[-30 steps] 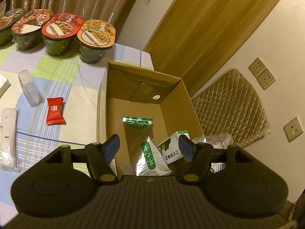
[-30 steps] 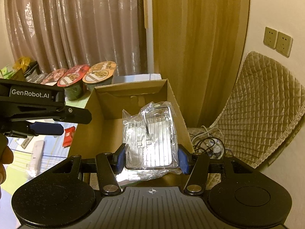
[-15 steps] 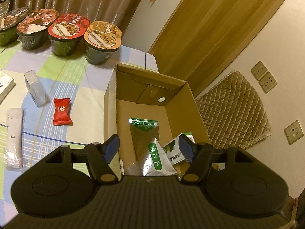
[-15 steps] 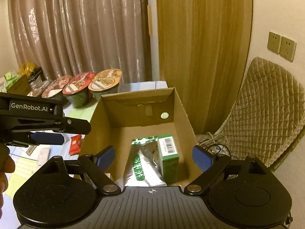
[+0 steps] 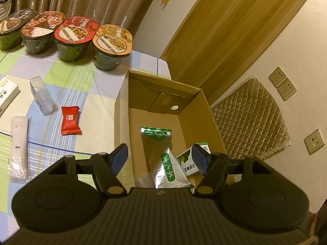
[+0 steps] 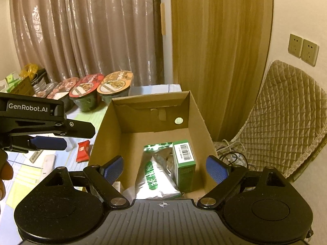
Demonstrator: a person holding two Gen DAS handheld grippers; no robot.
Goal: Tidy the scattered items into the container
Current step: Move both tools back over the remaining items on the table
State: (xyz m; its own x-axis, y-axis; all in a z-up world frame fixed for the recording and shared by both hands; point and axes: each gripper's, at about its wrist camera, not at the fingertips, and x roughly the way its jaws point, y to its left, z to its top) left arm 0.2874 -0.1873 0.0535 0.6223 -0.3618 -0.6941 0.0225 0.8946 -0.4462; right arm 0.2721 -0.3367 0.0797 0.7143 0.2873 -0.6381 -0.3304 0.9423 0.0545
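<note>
Both grippers hang above the near end of the cardboard box (image 6: pixel 106 126) with nothing held: the right gripper (image 6: pixel 164 168) has its jaws spread wide, and the left gripper (image 5: pixel 160 158) likewise stands with its jaws apart. Inside the box lie a silver-and-green pouch (image 6: pixel 154 175) and, touching its right side, a green carton (image 6: pixel 184 163). Farther left on the checked tabletop (image 5: pixel 92 85) a red packet (image 5: pixel 69 120), a clear pack (image 5: pixel 40 96) and a white sachet (image 5: pixel 18 143) lie outside the box, with four lidded food bowls (image 5: pixel 73 34) in a row at the far edge.

White box (image 5: pixel 7 96) cut by frame edge
</note>
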